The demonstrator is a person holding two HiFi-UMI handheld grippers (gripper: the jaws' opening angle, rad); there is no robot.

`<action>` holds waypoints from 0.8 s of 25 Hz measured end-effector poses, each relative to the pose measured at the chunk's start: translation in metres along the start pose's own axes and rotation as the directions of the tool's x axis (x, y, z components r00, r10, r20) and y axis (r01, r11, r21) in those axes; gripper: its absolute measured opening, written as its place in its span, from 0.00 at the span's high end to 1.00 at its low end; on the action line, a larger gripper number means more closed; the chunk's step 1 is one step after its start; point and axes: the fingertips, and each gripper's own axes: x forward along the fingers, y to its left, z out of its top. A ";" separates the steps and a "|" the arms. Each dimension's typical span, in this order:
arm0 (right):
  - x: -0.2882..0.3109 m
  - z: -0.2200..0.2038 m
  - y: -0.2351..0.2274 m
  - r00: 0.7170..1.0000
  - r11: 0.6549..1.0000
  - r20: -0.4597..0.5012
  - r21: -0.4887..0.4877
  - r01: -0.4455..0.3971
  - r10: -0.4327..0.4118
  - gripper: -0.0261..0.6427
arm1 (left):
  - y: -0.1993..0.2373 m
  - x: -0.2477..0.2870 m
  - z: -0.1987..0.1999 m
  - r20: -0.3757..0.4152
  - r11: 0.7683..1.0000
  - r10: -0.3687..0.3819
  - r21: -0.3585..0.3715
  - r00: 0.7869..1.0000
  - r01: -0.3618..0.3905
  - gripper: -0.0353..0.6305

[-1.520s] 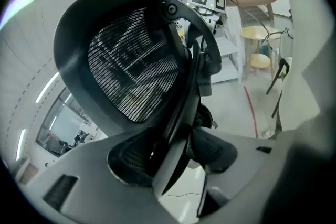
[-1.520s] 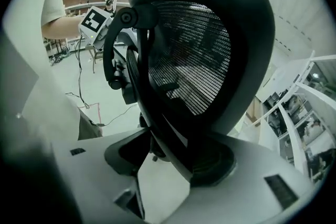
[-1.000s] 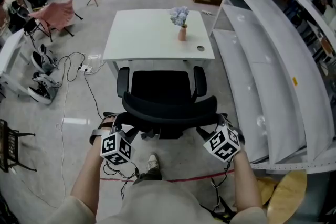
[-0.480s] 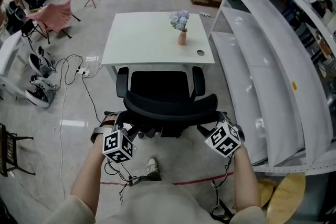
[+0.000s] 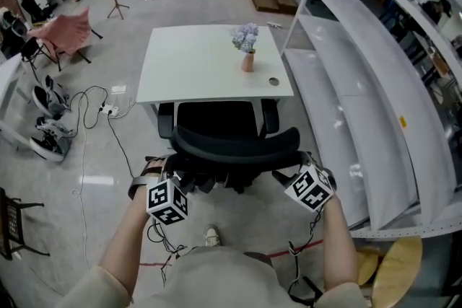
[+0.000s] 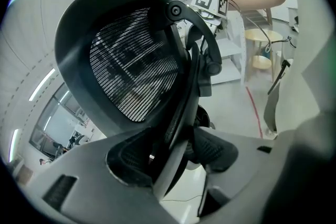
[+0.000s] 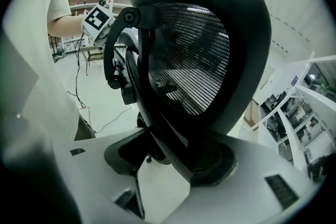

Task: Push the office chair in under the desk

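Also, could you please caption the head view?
Left claw and right claw grip a black office chair by its back, before a white desk bearing a flower vase.

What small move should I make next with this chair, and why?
Probably a short, straight push forward. The left gripper and right gripper are both clamped on the office chair at its backrest, the chair looks centred on the desk, and its seat only just reaches the desk's near edge.

Flower vase (image 5: pixel 247 58), white shelving (image 5: pixel 368 76), floor cables (image 5: pixel 107 110), yellow stool (image 5: pixel 395 265)
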 end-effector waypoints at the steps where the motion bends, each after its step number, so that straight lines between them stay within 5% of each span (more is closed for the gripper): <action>1: 0.002 0.003 -0.002 1.000 1.000 -0.002 0.001 -0.003 0.003 0.61 | 0.003 0.001 -0.001 0.003 1.000 0.002 0.001 1.000 -0.002 0.58; 20: 0.037 0.033 -0.043 0.999 0.999 0.032 -0.030 0.020 -0.019 0.61 | 0.052 0.025 -0.013 -0.001 0.999 0.036 -0.004 0.999 -0.036 0.58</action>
